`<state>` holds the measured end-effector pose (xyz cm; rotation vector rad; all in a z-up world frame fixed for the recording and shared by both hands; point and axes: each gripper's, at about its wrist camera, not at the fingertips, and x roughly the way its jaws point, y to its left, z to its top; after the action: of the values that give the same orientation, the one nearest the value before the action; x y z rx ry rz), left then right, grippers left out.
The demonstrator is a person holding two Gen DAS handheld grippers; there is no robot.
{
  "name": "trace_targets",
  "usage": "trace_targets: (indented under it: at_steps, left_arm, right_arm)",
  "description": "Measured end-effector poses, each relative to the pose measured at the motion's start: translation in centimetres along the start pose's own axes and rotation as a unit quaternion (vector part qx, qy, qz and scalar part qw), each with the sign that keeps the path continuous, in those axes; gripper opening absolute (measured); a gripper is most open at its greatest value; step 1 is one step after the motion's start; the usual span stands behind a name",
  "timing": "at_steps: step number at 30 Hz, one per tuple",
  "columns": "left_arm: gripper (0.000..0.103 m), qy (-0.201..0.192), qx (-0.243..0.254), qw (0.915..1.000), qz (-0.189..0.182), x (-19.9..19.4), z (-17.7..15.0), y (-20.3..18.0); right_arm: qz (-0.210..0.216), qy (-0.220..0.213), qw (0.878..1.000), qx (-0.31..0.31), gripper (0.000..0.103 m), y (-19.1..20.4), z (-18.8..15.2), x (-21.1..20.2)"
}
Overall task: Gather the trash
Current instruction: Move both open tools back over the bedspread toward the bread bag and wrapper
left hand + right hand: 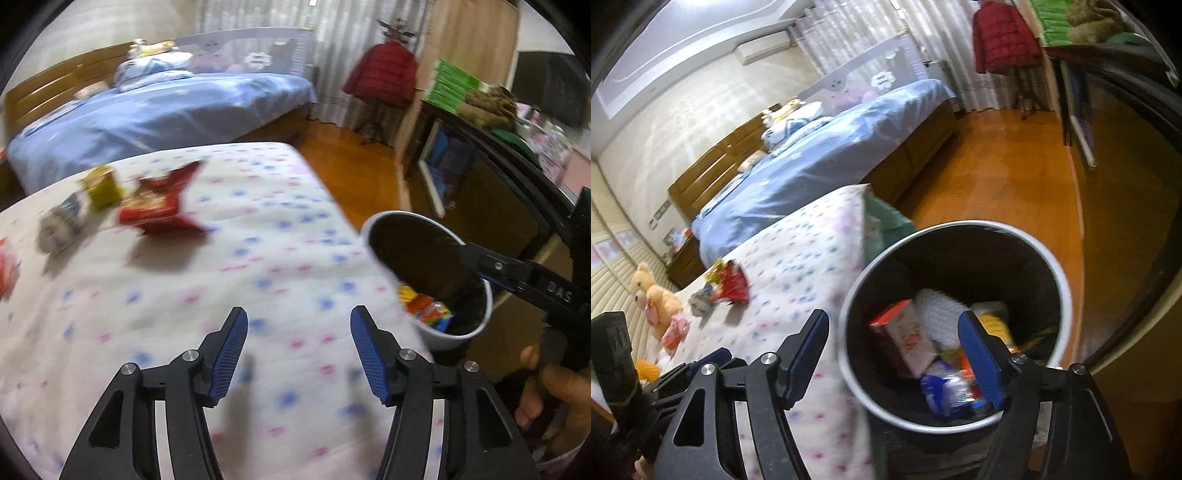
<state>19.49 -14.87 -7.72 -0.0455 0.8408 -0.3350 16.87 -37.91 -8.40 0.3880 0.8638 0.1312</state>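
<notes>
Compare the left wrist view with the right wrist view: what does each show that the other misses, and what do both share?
Only the left wrist view: the left claw, open and empty over the quilt, a yellow box among the litter, and the hand holding the other tool.

Only the right wrist view: the right claw, open over the bin, a red-and-white carton inside, and a teddy bear.

Both: the bin, the red wrapper, the blue bed and the red jacket.

Wrappers [159, 210] on quilt; part-filled bin [955, 229]
</notes>
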Motion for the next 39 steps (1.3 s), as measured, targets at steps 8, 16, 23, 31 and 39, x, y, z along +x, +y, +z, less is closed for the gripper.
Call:
trace_targets:
  at_steps: [8, 16, 23, 31, 39]
  left_arm:
    - [0.061, -0.013, -0.059, 0.9973, 0.041, -3.2, -1.3, 5.1]
    - [0.061, -0.025, -0.093, 0.9921, 0.080, -5.7, -2.7, 9.5]
    - [0.061, -0.031, -0.124, 0.9857, 0.110, -7.8, -4.0, 13.8]
    - [0.061, -0.048, -0.159, 0.9763, 0.139, -10.1, -4.5, 18.5]
    - [0.064, -0.043, -0.177, 0.9693, 0.165, -10.6, -4.7, 23.3]
  right_arm:
    - [0.044, 0.021, 0.998, -0.039, 0.074, 5.2, -1.3, 2.1]
    - [0.080, 0.044, 0.993, -0.077, 0.074, 10.4, -2.5, 4.0]
    - [0.107, 0.065, 0.985, -0.116, 0.074, 15.3, -3.8, 6.0]
    - [0.135, 0.084, 0.975, -0.152, 0.074, 20.8, -5.2, 8.5]
    - [0.151, 0.092, 0.968, -0.180, 0.074, 25.6, -5.5, 11.1]
